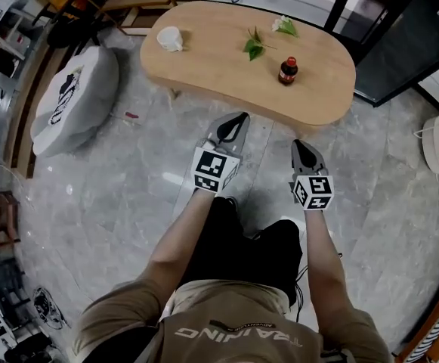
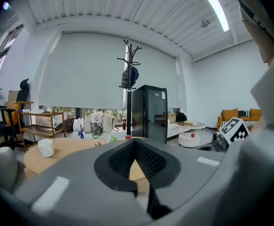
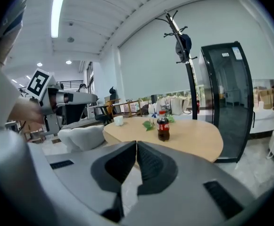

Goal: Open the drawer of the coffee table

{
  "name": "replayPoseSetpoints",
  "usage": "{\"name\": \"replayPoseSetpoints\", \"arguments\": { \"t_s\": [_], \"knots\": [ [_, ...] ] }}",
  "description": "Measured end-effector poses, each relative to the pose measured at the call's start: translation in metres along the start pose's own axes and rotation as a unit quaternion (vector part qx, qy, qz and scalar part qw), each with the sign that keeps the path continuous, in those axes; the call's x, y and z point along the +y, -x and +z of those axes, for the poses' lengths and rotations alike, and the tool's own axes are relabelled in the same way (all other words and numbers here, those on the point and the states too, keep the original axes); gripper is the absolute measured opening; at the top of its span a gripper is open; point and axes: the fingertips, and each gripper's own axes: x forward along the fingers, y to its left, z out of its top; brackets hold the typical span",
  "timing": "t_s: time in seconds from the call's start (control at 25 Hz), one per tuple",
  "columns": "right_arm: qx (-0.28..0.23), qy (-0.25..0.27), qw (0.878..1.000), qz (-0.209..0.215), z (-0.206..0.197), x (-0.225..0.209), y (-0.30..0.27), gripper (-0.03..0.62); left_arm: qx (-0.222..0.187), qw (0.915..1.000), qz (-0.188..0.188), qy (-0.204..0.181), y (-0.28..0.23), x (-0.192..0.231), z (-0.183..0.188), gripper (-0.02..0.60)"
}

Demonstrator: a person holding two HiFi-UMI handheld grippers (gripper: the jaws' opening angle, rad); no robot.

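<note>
My left tool (image 1: 234,123) and right tool (image 1: 301,151) both point ahead at the near edge of the counter (image 1: 204,78), the left one closer to it. Each has its jaws pressed together with nothing between them, which I judge sensible while no handle is within reach.

I cannot find the drawer in any view. From above, the top covers whatever sits under it, so I judge the drawer front lies below that edge, ahead of the tips.

Beyond the right tool stands a bottle (image 1: 288,70). Farther beyond the left tool is a cup (image 1: 170,38), with leaves (image 1: 254,45) between them.

The head view gives this layout, plus a cushion (image 1: 75,97) on the floor off the left tool's outer side. The two gripper views look level across the top instead — they show a black cabinet (image 2: 148,112) and a coat stand (image 2: 128,65) behind the counter, and the counter's rim from the side, but no drawer there either.
</note>
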Motion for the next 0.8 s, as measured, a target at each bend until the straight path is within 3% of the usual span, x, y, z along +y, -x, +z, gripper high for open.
{"name": "replayPoseSetpoints", "arguments": {
  "t_s": [0.24,0.44,0.64,0.8],
  "knots": [
    [-0.016,0.019,1.000,0.004,-0.098,-0.019,-0.058,0.006,-0.028,0.9994,-0.015,-0.013,-0.035,0.005,-0.097,0.005],
    [-0.046,0.032,0.998,0.017,-0.156,-0.025,-0.102,0.008,-0.047,0.9986,-0.004,-0.023,-0.056,0.008,-0.166,0.005],
    [-0.086,0.038,0.995,0.031,-0.185,-0.037,-0.135,0.008,-0.070,0.9973,-0.001,-0.023,-0.069,0.000,-0.193,0.005],
    [-0.086,0.022,0.995,0.034,-0.205,-0.046,-0.150,0.008,-0.087,0.9957,0.031,-0.010,-0.064,0.000,-0.194,0.005]
  ]
}}
